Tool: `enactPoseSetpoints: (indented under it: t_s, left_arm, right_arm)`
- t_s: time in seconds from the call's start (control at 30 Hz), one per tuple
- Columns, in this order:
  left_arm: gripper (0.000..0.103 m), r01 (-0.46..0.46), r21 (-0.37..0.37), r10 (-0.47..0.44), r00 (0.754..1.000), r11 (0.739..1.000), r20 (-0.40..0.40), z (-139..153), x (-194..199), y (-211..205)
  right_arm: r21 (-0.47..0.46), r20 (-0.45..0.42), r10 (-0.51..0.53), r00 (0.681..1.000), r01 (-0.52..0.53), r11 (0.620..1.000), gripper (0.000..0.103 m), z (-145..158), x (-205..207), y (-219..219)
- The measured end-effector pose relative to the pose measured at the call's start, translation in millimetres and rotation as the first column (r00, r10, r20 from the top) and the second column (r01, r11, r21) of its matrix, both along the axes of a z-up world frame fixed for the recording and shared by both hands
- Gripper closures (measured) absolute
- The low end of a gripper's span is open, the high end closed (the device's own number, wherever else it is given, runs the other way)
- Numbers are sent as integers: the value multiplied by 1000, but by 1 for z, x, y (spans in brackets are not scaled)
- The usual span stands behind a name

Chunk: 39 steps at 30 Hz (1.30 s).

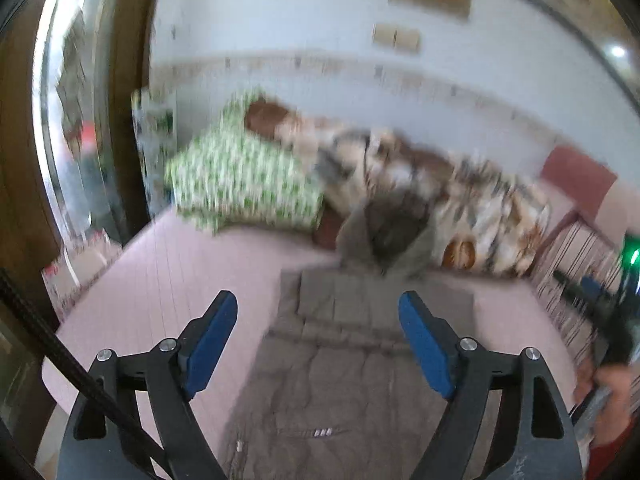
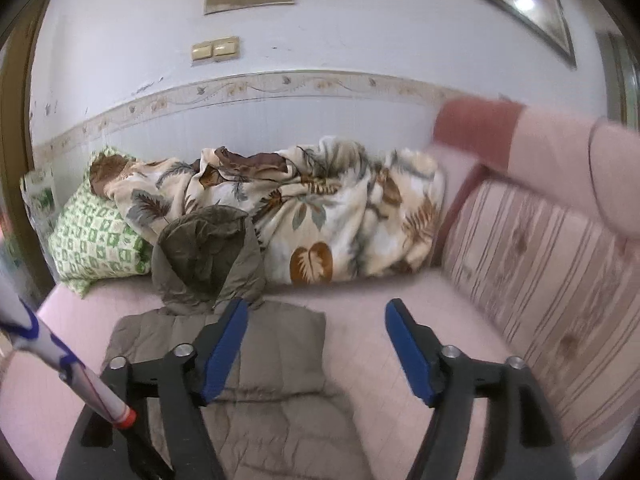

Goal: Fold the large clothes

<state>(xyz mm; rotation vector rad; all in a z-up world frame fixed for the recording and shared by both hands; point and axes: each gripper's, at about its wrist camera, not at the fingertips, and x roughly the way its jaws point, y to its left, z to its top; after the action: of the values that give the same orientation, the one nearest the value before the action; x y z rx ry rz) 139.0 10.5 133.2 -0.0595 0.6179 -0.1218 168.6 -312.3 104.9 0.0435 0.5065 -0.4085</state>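
— While the olive jacket lies flat on the pink bed, folded narrow, hood out, is it done?
— No, I judge lengthwise folds remain. My left gripper and right gripper gape wide, holding nothing.

The left wrist view is smeared by motion, so the green-patterned pillow and the leaf-print blanket at the bed's far edge lose their outlines, and what stands behind the glass at the left cannot be told. The quilted olive jacket runs off the bottom of both pictures, its lower part unseen, and the right gripper's left finger covers part of its collar. A blurred pink shape hides the bed's far right corner.
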Motion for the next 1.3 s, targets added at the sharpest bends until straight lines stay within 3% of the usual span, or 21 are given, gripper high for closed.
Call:
enactPoseSetpoints:
  t_s: [0.07,0.2,0.27,0.33,0.57,0.67,0.77,0.9,1.03,1.3]
  left_arm:
    - [21,-7,7,8,996,1000,-89,-39,25,1]
    - [21,-50,-24,45,981,998,-189,-107,67,10]
    - [21,-68,-15,62,972,998,-226,-138,88,13]
    - [21,-75,7,74,967,997,-245,-163,105,15]
    - [21,-130,60,142,954,990,-266,-222,138,27]
    - [21,-111,65,126,941,992,-315,-243,148,31]
    - [21,-91,65,107,933,994,-343,-257,155,32]
    - [21,-80,92,108,930,992,-350,-265,156,29]
    - [21,-56,84,82,933,995,-351,-264,157,23]
    - [21,-27,102,64,926,994,-371,-273,166,14]
  right_arm:
    - [15,-51,25,998,-24,1000,26,-14,20,6]
    - [115,-169,59,984,-40,993,26,-77,72,14]
    - [164,-223,67,973,-30,986,38,-112,98,16]
    - [206,-282,77,956,-18,978,43,-148,129,21]
    - [218,-411,59,910,35,975,44,-236,215,35]
    - [172,-443,28,896,55,984,43,-263,236,41]
    - [97,-471,24,882,25,995,42,-268,244,49]
    - [108,-491,42,870,13,994,42,-246,248,46]
    - [93,-429,29,903,12,996,41,-201,255,45]
    - [160,-344,20,939,38,986,35,-148,308,48]
